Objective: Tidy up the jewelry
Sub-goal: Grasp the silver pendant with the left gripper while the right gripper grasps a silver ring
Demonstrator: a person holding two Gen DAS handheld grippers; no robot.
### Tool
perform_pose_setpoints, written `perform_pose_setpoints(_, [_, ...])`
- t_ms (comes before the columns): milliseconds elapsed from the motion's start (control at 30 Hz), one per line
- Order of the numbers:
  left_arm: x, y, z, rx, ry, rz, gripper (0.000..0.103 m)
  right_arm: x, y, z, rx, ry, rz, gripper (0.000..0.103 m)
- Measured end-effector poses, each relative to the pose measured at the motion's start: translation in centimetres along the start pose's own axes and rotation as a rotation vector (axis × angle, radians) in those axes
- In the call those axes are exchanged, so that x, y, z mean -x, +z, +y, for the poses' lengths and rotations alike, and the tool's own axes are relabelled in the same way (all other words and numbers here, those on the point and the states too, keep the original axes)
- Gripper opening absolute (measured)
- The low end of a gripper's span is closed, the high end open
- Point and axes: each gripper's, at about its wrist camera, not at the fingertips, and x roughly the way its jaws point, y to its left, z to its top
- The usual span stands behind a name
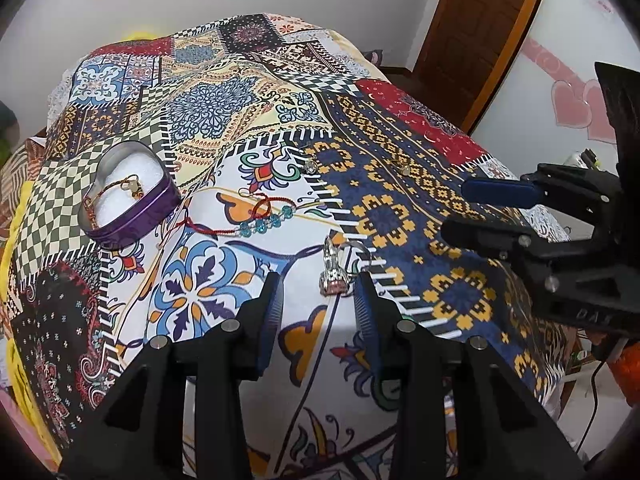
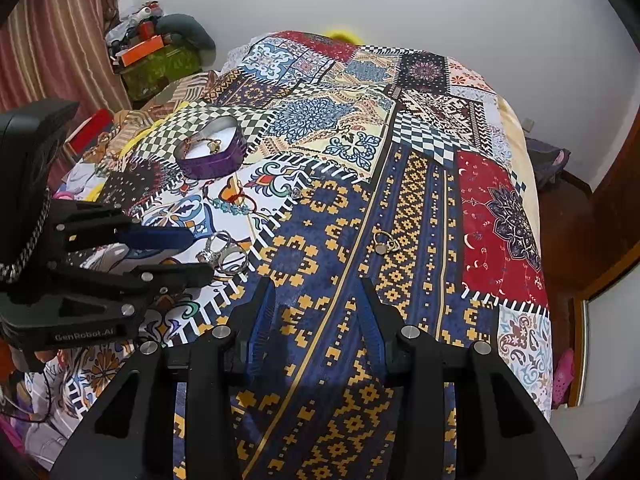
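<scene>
My left gripper point(image 1: 319, 298) hangs wide open and empty just short of the silver pendant point(image 1: 333, 272), which lies on the patchwork bedspread point(image 1: 400, 208) with thin silver rings point(image 1: 354, 254) tangled beside it. My right gripper point(image 2: 318, 306) is also spread open and holds nothing, over the navy-and-gold patch.

The risk, as I judge it, is the soft cloth: if I close low I could pinch a fold of the bedspread with the pendant, and if I close high the slim metal could slip out sideways. The rings touch the pendant, so one may get dragged along or flicked off. The busy print also hides small pieces, and a dropped one would be hard to find again.

The pendant is small, bright and ornate, lying lengthwise toward me. Beyond it, toward the heart-shaped purple tin point(image 1: 132, 200), lies a red cord bracelet with turquoise beads point(image 1: 264, 220). The tin has a white pad inside and already holds a corded piece. A small ring-like piece point(image 2: 296, 193) sits past the bracelet, and a gold ring point(image 2: 386, 243) lies well to the right of the pendant, on the navy patch.
</scene>
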Motion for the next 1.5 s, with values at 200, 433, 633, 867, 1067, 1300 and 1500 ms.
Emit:
perform_pose_setpoints(200, [-0.3, 0.0, 0.4, -0.001, 0.006, -0.029, 0.014, -0.2, 0.2, 0.7, 0.009, 0.041, 0.008, 0.038])
perform_pose_setpoints(433, [0.5, -0.7, 1.4, 0.024, 0.01, -0.048, 0.014, -1.9, 0.8, 2.2, 0.015, 0.104, 0.032, 0.038])
perform_pose_setpoints(633, [1.4, -1.5, 2.3, 0.04, 0.022, -0.057, 0.014, -3.3, 1.3, 3.7, 0.047, 0.103, 0.043, 0.038])
perform_pose_setpoints(867, [1.9, -2.2, 2.8, 0.072, 0.027, -0.076, 0.014, -4.0, 1.5, 4.8, 0.077, 0.072, 0.029, 0.038])
perform_pose_setpoints(1067, [2.1, -2.3, 2.7, 0.087, 0.022, -0.083, 0.014, -3.9, 1.5, 5.0, 0.092, 0.071, 0.02, 0.02])
perform_pose_setpoints(1300, [3.1, -2.1, 2.6, 0.09, 0.029, -0.108, 0.014, -3.3, 1.7, 4.9, 0.07, 0.071, 0.003, 0.02])
perform_pose_setpoints(1500, [4.6, -1.7, 3.0, 0.099, 0.043, -0.144, 0.014, -1.8, 2.4, 5.1, 0.059, 0.068, -0.041, 0.02])
